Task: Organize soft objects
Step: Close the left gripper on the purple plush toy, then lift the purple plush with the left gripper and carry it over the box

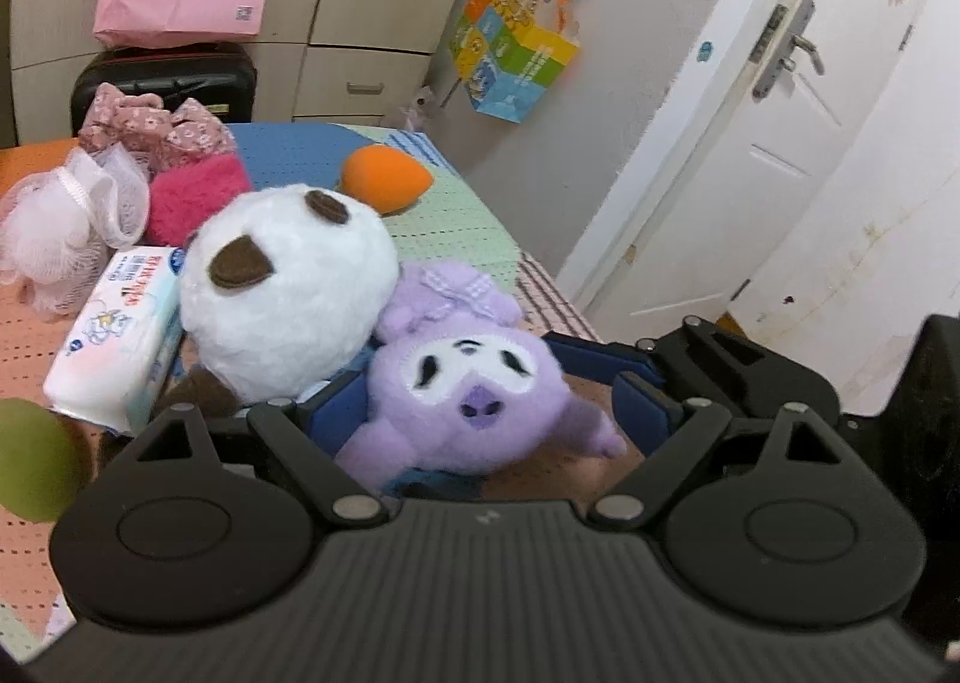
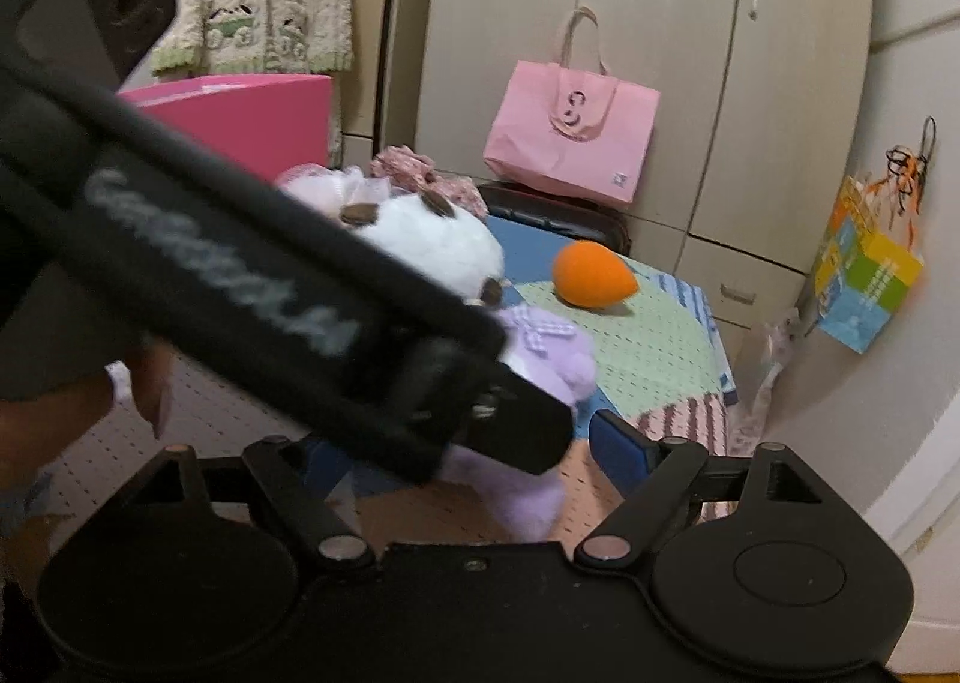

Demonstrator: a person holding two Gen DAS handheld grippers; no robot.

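Note:
A purple plush (image 1: pixel 474 395) lies face up on the mat, between the blue pads of my left gripper (image 1: pixel 489 404). The jaws stand wide; the left pad brushes its side and the right pad is just clear of it. A white plush with brown ears (image 1: pixel 288 293) leans against it from the left. In the right wrist view my right gripper (image 2: pixel 474 455) is open around the same purple plush (image 2: pixel 558 365), its right pad clear of the fur. The left gripper's black body (image 2: pixel 270 287) crosses that view and hides much of both plushes.
An orange egg-shaped sponge (image 1: pixel 384 179) lies further back. A tissue pack (image 1: pixel 120 335), white mesh pouf (image 1: pixel 66 221), pink fuzzy item (image 1: pixel 192 197) and floral fabric (image 1: pixel 156 125) crowd the left. A pink bag (image 2: pixel 570 143) sits on a black suitcase (image 1: pixel 162 77). The table edge (image 1: pixel 552 287) drops off at right.

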